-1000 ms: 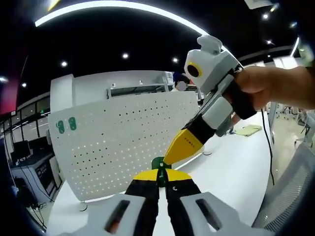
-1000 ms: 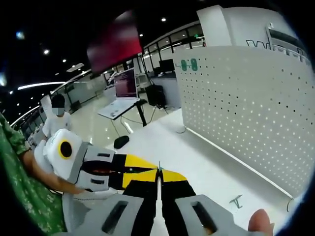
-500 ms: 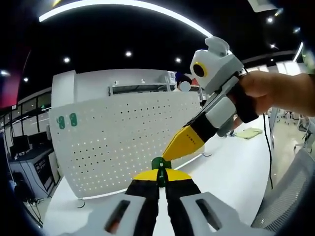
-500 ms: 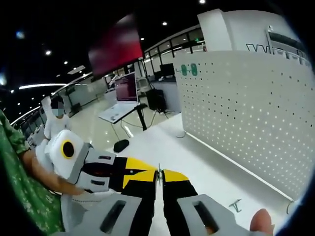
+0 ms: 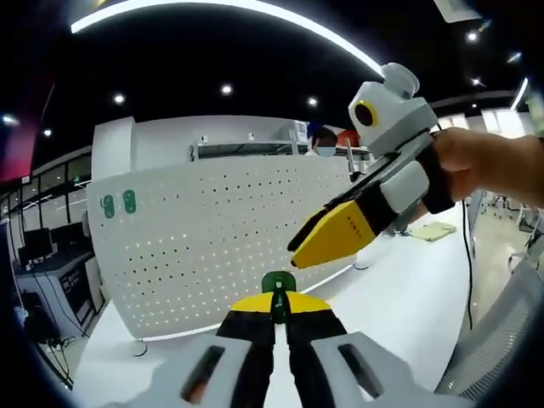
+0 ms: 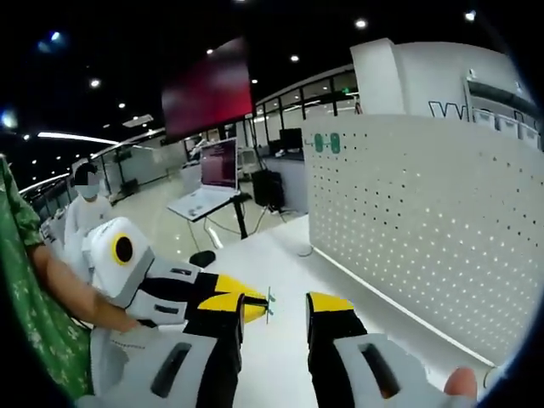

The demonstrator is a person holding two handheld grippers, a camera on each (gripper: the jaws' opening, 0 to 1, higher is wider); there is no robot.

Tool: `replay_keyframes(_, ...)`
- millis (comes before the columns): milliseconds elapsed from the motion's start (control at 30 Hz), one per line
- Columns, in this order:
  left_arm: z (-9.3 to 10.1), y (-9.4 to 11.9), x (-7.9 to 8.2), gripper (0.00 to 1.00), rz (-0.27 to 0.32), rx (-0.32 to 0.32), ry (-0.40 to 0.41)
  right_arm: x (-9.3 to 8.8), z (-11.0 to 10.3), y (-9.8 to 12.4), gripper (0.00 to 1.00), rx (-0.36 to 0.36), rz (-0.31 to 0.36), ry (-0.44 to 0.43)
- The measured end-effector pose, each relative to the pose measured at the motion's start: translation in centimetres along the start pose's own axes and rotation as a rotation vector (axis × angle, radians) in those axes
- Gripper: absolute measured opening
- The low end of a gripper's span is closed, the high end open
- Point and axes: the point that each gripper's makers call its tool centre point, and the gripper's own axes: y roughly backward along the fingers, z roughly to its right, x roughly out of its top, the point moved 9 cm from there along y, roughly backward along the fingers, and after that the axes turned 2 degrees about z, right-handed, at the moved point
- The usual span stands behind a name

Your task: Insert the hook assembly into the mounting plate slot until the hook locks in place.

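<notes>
The left gripper (image 5: 272, 308) has its fingers clenched on the green hook (image 5: 278, 283), held near the white pegboard (image 5: 212, 242). The right gripper (image 6: 276, 308) is released beside it. Next, push the hook into a slot.

Both views face the white pegboard (image 5: 212, 238) (image 6: 425, 221) from opposite sides, each catching the other gripper
</notes>
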Motion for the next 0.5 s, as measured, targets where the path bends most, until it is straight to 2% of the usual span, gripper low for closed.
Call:
replay_keyframes(100,-0.1,0.0,0.0,0.04,-0.002,0.003,0.002,0.0,0.0,0.2,0.36,0.003,0.016,0.009)
replay_keyframes(267,-0.3,-0.1,0.1,0.04,-0.004,0.009,0.008,-0.2,0.1,0.6,0.52,-0.01,0.021,0.003)
replay_keyframes(400,-0.5,-0.2,0.1,0.04,-0.008,0.013,0.009,-0.3,0.3,1.2,0.6,-0.024,0.047,-0.004)
replay_keyframes(500,-0.6,-0.2,0.2,0.04,-0.008,0.016,0.012,-0.4,0.4,1.4,0.78,-0.051,0.056,-0.015)
